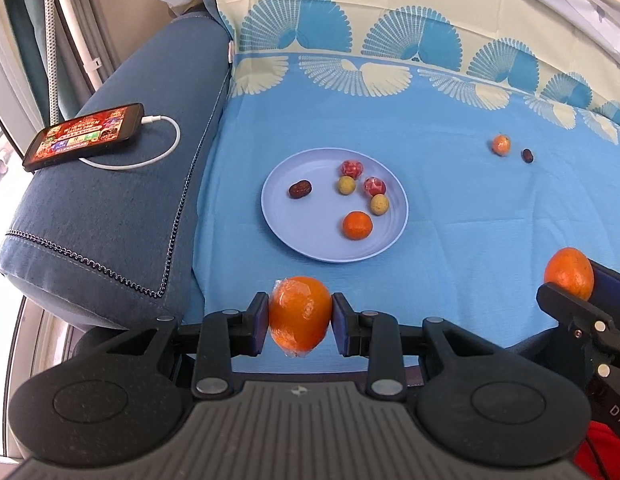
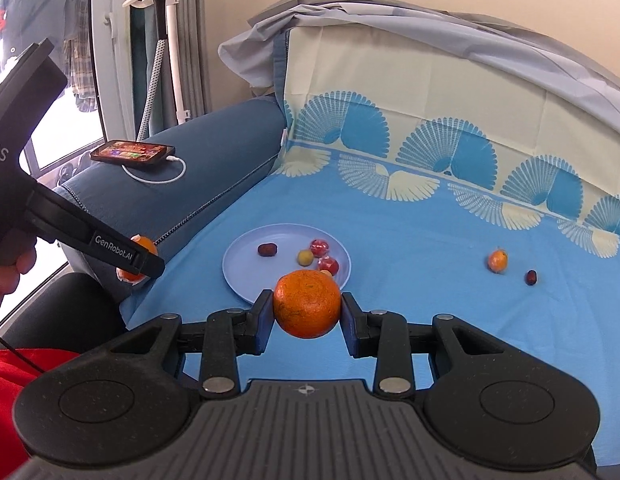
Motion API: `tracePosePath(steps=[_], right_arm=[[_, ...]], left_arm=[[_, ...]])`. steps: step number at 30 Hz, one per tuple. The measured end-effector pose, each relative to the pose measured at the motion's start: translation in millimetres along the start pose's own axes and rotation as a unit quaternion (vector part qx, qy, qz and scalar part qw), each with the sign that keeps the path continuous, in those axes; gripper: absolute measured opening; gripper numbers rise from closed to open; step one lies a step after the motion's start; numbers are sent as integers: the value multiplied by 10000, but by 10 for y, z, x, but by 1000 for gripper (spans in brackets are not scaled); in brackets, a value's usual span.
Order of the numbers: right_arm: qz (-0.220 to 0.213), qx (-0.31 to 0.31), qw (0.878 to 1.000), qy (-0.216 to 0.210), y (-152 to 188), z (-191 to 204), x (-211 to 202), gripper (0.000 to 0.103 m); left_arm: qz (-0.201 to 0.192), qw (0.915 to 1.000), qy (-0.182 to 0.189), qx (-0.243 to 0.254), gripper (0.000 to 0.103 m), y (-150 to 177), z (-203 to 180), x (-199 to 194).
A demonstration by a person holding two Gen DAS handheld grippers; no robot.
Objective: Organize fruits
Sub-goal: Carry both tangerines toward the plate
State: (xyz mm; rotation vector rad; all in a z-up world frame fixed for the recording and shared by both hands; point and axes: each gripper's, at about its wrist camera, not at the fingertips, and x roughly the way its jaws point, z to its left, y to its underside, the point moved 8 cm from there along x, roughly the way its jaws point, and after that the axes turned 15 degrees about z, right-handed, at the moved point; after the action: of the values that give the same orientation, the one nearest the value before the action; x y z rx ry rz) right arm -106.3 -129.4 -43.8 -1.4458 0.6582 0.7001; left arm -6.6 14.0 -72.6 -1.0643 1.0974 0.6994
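My left gripper [image 1: 300, 318] is shut on a plastic-wrapped orange [image 1: 299, 316], held near the front of the blue cloth, short of the plate. My right gripper [image 2: 307, 309] is shut on a bare orange [image 2: 307, 303], held in front of the plate's near rim. The light-blue plate [image 1: 310, 240] holds a tangerine [image 1: 357, 225], two red wrapped fruits, two small yellow-green fruits and a dark date [image 1: 300, 189]. The plate also shows in the right wrist view [image 2: 246, 264]. A small wrapped orange fruit [image 1: 501, 144] and a dark date [image 1: 527, 155] lie on the cloth to the right.
A blue sofa armrest [image 1: 110, 220] runs along the left, with a phone [image 1: 84, 136] on a white charging cable on top. The patterned cloth rises up the sofa back behind [image 2: 430, 100]. A garment steamer stand [image 2: 162, 40] stands by the window.
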Motion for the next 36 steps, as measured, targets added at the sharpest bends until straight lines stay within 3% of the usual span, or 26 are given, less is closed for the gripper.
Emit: tracePosePath(steps=[20,36], right_arm=[[143,102,9998,-60,6,-23,92,37],[495,125,9986,-104,-17,6,348,37]], left_arm=[[143,9999,4,33,37,-19,3,87],[390,9992,49,49,37,-82,18,317]])
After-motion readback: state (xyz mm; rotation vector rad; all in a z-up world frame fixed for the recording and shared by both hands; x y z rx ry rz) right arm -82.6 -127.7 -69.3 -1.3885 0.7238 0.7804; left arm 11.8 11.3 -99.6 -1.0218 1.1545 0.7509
